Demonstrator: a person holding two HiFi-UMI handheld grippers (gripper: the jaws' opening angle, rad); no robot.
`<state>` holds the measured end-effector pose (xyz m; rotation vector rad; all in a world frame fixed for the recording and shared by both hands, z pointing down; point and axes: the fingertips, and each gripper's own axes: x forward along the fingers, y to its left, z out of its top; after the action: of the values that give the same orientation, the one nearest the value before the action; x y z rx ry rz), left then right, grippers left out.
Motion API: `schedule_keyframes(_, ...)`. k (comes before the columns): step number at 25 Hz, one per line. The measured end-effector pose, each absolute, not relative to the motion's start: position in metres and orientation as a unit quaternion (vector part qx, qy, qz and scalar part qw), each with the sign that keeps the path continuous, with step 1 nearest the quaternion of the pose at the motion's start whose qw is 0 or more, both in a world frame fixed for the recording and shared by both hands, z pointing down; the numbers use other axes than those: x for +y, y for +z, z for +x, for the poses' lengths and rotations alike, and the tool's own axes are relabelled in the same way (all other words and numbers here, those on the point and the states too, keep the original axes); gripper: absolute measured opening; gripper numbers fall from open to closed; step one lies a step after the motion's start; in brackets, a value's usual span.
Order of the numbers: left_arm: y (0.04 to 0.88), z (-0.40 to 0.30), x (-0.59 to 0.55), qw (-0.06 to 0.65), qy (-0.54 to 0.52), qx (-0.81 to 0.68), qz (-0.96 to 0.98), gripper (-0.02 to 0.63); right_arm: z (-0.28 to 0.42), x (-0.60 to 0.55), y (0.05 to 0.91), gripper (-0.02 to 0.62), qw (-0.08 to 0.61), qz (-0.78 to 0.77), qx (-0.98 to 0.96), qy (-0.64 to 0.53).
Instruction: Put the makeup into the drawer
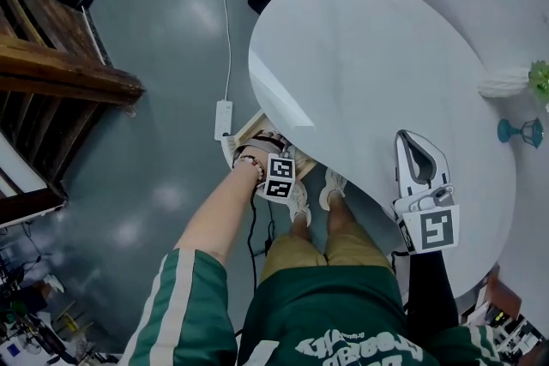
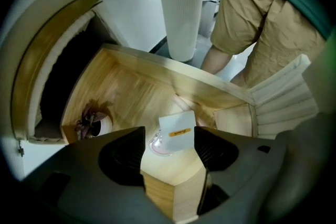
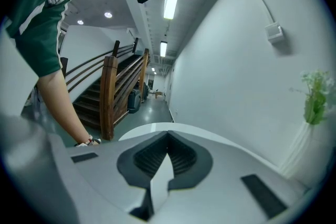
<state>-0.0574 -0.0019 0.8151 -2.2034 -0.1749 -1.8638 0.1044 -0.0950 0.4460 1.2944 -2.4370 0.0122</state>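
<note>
In the open drawer, on its wood floor, lies the makeup: a small clear-pink round piece with a white card on it. It looks light and thin, probably slick plastic that could crack under a hard squeeze, so the card's edges seem the safest place to pinch. The left gripper points down over it, jaws spread wide, pads pressing on nothing. To the left in the drawer sits a white round thing with a dark tie; I cannot tell what it is. Off to the right, the right gripper is over the table, jaws closed together and empty.
</note>
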Motion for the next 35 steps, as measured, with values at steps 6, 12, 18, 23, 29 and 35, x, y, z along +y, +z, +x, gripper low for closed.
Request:
schedule_keyframes(6,0.774,-0.063,-0.009,0.097,-0.625,0.018,-0.774,0.301,0.084,-0.086,0.43,0.005,0.171,0.446,-0.879,0.003)
schedule_keyframes(12,0.721,-0.067,-0.009,0.051,-0.588,0.135,-0.796,0.301,0.053,-0.076,0.402,0.005,0.128,0.426,-0.896,0.011)
schedule_keyframes(18,0.638,-0.07,-0.022,0.017,-0.511,0.293,-0.808,0.299,0.028,-0.061,0.37,0.005,0.092,0.412,-0.907,-0.005)
schedule_keyframes(23,0.565,-0.075,-0.034,0.009,-0.437,0.396,-0.808,0.299,0.011,-0.057,0.347,0.005,0.074,0.4,-0.913,-0.024)
schedule_keyframes(29,0.489,-0.097,-0.037,0.001,-0.364,0.476,-0.801,0.301,0.002,-0.045,0.33,0.005,0.065,0.39,-0.918,-0.027)
schedule_keyframes(35,0.418,-0.119,-0.029,0.001,-0.298,0.525,-0.797,0.299,-0.006,-0.042,0.321,0.005,0.067,0.401,-0.913,-0.035)
